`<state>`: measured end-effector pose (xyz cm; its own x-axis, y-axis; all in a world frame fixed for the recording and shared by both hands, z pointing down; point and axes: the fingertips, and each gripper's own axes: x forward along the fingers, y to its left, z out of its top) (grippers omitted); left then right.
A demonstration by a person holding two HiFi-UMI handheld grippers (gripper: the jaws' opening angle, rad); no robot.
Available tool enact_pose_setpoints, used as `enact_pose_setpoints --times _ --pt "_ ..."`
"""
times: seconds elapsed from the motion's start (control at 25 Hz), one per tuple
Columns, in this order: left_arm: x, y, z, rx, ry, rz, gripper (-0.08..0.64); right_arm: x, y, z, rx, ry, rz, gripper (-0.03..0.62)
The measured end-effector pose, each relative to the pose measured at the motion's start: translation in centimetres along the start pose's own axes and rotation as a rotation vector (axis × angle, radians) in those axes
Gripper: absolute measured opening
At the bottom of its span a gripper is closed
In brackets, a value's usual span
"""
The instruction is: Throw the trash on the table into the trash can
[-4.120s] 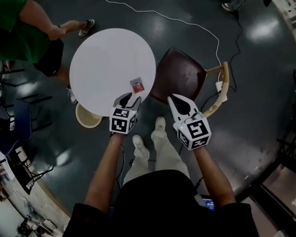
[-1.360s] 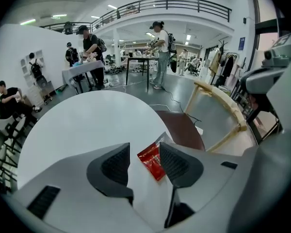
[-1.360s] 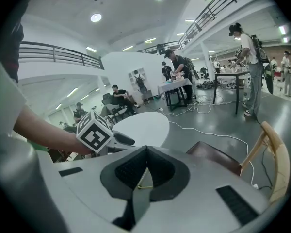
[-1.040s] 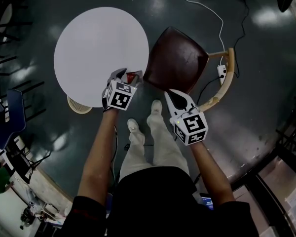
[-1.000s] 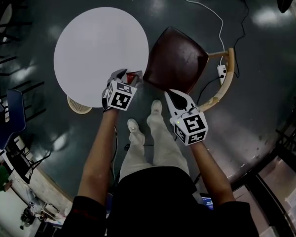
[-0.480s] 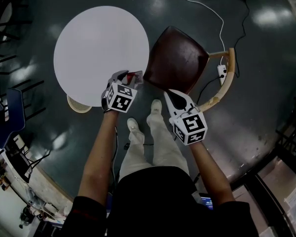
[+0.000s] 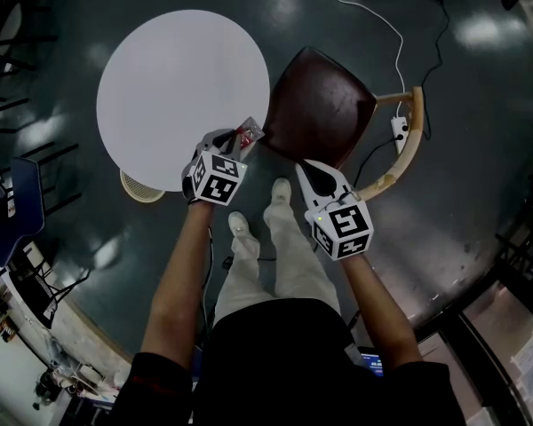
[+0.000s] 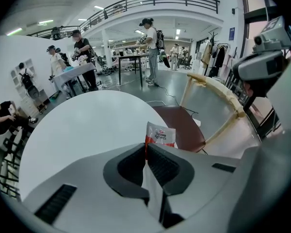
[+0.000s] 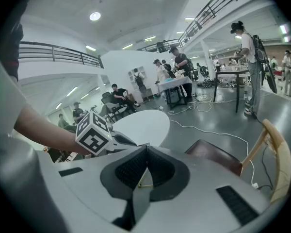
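Observation:
The trash is a small red-and-white wrapper at the near right edge of the round white table. My left gripper has its jaws closing on it, and in the left gripper view the wrapper stands pinched between the dark pads, its top sticking up past them. My left gripper hangs over the table's rim. My right gripper is shut with nothing in it, held off the table above the floor; its jaws meet. A woven trash can peeks out under the table's near left edge.
A brown chair with a curved wooden back stands right of the table, close to both grippers. A white cable runs across the dark floor. My legs and shoes are below the grippers. Several people stand far off in the hall.
The left jaws have come together on the wrapper, which now sticks up from them instead of lying flat. The right gripper has barely moved.

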<state>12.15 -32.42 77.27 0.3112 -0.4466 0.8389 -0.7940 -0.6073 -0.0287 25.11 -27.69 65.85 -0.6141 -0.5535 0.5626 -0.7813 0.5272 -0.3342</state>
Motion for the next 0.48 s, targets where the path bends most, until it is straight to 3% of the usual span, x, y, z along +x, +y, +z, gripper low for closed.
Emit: enact_pose_setpoints --times 0.48 --pt "-2.9 0.1 1.6 -0.016 -0.051 0.004 0.025 -0.8 1.7 2.0 -0.032 -0.024 0.017 0.018"
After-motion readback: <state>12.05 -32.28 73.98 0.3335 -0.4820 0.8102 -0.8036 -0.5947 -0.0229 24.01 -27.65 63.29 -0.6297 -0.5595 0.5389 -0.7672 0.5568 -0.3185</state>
